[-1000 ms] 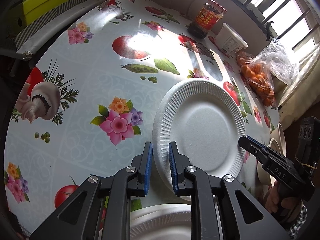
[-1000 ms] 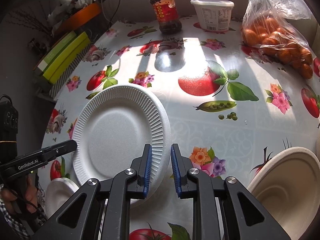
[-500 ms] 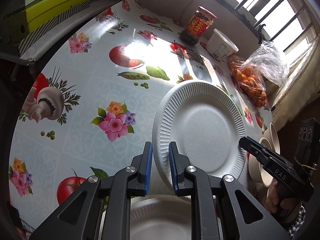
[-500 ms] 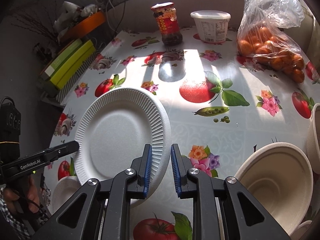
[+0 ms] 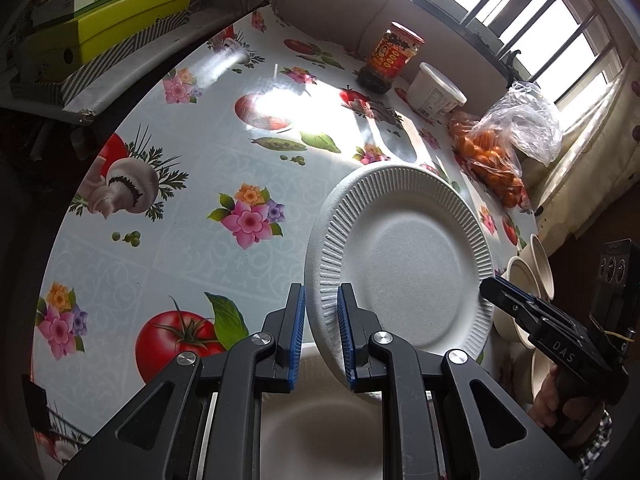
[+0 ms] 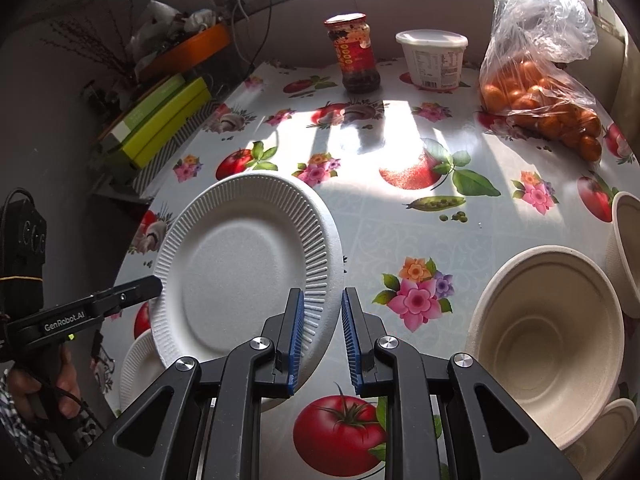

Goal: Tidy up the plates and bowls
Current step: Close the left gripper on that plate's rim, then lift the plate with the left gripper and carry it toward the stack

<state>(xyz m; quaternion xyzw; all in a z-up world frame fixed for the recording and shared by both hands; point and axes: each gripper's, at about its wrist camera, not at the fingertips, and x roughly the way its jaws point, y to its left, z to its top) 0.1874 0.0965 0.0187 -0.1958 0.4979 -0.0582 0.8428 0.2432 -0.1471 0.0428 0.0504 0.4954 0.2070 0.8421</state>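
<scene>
Both tongs pinched one plate by opposite rims: left tongs (image 5: 321, 334), right tongs (image 6: 322, 338), plate (image 5: 404, 264). Best lowered level onto the plate beneath (image 5: 320, 432), released together.

1. Paper plate (image 5: 400, 256): white, ribbed rim.
2. Tablecloth (image 6: 400, 232): pale blue-white, printed tomatoes, flowers, pea pods, mushrooms.
3. Bowl (image 6: 548, 332), near right: beige.
4. Gripper pads (image 6: 297, 332): blue; bodies black.
5. Jar (image 6: 356, 56), far: red label, dark contents.
6. Tub (image 6: 432, 58): white.
7. Bag of fruit (image 6: 536, 96): clear, orange fruit.
8. Boxes (image 5: 116, 20), far left: lime green.
</scene>
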